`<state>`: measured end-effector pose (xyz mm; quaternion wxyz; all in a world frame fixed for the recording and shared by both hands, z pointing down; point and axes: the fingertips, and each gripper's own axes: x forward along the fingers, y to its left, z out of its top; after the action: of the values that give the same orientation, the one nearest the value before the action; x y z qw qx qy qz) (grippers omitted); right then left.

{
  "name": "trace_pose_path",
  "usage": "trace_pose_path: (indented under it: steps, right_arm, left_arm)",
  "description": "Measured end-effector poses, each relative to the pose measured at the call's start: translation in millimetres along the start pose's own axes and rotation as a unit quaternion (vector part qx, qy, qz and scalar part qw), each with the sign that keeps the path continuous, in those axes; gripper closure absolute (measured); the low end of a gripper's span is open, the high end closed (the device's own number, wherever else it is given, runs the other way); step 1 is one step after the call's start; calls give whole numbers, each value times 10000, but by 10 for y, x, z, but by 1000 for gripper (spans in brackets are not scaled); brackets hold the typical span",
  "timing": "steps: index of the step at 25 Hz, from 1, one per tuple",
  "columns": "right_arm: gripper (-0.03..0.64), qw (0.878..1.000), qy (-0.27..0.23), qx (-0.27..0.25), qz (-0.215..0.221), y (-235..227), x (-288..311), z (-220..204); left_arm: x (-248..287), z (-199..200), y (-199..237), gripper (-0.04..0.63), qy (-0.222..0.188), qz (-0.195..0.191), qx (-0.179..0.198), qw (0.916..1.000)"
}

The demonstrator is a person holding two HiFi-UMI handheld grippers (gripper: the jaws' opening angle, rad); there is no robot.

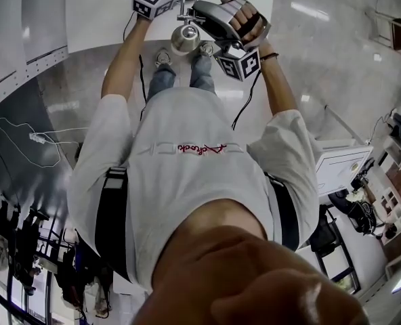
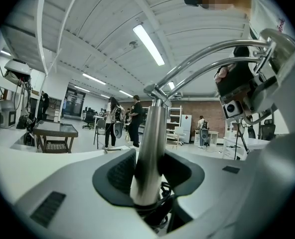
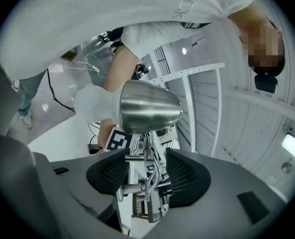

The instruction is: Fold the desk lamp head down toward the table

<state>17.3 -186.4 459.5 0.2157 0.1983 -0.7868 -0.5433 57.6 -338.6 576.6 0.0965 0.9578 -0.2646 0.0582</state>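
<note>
Tongs of the left gripper are clenched on the upright metal post of the desk lamp, low on it, with the pads pressing from both sides. I judge that this hold is there to keep the lamp from tipping or sliding on the white surface while its other end is worked.

Tongs of the right gripper stand released. The thin arm rods pass between the pads with a gap on each side, so nothing is squeezed. These tongs sit just behind the lamp head, the place where a push would probably turn the head joint most easily.

The head is a steel shade with a white bulb coming out of its mouth. In the head view it hangs between the two grippers, above the surface, and shows its round back upward, so it seems to face downward. How close it is to the surface I cannot tell.
</note>
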Motion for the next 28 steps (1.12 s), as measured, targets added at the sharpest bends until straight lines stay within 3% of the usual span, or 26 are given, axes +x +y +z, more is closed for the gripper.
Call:
trace_pose_path:
  steps: [7,12,14,23,28]
  right_arm:
    - [399,9984,-439,-337,61,16,154,190]
    - [506,9972,-456,-586,-83,20,178,190]
    - [514,9974,-434,-552,-152,19,179,193]
    - [515,9980,-495,-337,-186,15,189,200]
    - [468,9978,-542,-343,165,287,163,202]
  left_arm:
    - [24,-4,-25,425,37,-14,6,10000]
    - [22,0,-24,425,20,3,4,10000]
    - [19,-6,-28,425,19,-12,2,10000]
    - [12,3,-16,425,22,-36,12,10000]
    - [12,-5,-22,425,23,-28,6,10000]
